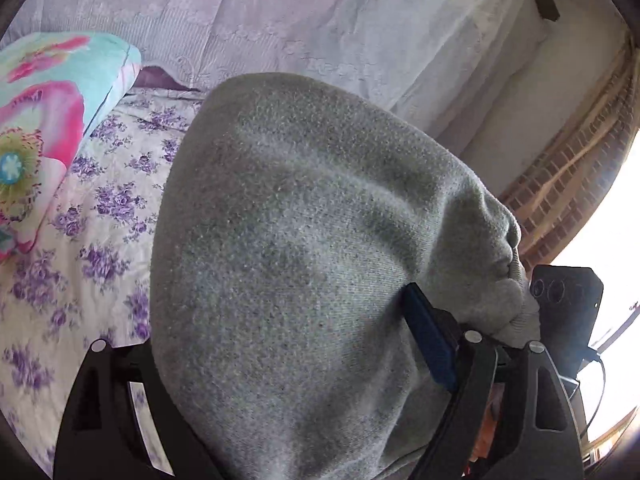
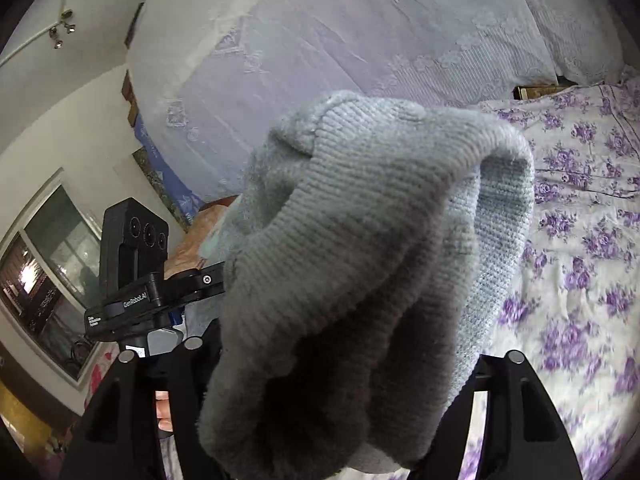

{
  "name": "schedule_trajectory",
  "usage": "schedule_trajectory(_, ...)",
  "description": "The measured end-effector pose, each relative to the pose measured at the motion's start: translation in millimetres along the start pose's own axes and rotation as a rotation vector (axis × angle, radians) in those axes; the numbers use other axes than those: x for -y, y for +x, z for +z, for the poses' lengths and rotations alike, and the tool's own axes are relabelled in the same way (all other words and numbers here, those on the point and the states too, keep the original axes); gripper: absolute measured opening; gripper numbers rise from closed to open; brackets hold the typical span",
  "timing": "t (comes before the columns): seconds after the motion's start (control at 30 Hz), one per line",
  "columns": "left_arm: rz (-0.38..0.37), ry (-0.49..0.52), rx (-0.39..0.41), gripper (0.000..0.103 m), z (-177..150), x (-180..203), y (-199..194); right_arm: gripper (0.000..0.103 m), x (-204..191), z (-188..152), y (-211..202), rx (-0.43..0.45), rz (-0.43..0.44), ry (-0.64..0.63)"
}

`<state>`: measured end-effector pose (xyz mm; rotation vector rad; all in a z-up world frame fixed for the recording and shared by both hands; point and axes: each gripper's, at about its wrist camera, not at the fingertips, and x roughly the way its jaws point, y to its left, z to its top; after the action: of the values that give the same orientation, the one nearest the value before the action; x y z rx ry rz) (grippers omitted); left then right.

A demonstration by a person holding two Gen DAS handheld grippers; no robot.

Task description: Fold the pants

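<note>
The grey fleece pants (image 1: 304, 248) drape over my left gripper (image 1: 288, 360) and hide its fingertips; the cloth bulges up between the black finger arms and is held above the bed. In the right wrist view the ribbed grey cuff of the pants (image 2: 360, 248) hangs bunched over my right gripper (image 2: 320, 364), covering its tips too. Both grippers appear shut on the cloth. The other gripper's camera block shows at the right edge of the left wrist view (image 1: 564, 300) and at the left of the right wrist view (image 2: 132, 240).
A bed with a purple-flowered sheet (image 1: 80, 240) lies below, also in the right wrist view (image 2: 580, 240). A bright floral pillow (image 1: 44, 128) sits at the left. A pale lilac lace cover (image 1: 320, 20) rises behind. A window (image 2: 44, 276) is on the wall.
</note>
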<state>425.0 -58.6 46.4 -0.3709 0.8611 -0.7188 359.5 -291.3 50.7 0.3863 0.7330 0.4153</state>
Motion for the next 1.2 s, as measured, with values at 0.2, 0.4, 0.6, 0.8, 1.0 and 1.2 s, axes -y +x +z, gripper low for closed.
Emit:
schedule_trajectory(0.2, 0.173, -0.268, -0.151, 0.092, -9, -138, 104, 0.082, 78, -38, 83, 0.030, -0.275, 0.156)
schedule_trajectory(0.4, 0.027, -0.232, 0.054, 0.092, -7, -97, 1, 0.087, 25, -54, -30, 0.257, -0.316, 0.024)
schedule_trajectory(0.6, 0.139, 0.022, 0.111, 0.096, -78, 20, -118, 0.099, -49, -108, -178, 0.328, -0.213, -0.140)
schedule_trajectory(0.8, 0.103, 0.230, 0.262, 0.098, -161, 136, -268, 0.099, -115, -171, -323, 0.357, -0.081, -0.257)
schedule_trajectory(1.0, 0.209, 0.285, 0.355, 0.098, -248, 195, -351, 0.099, -148, -243, -388, 0.395, -0.086, -0.360)
schedule_trajectory(1.2, 0.434, 0.218, 0.321, 0.098, -317, 160, -301, 0.099, -128, -301, -322, 0.414, -0.305, -0.297)
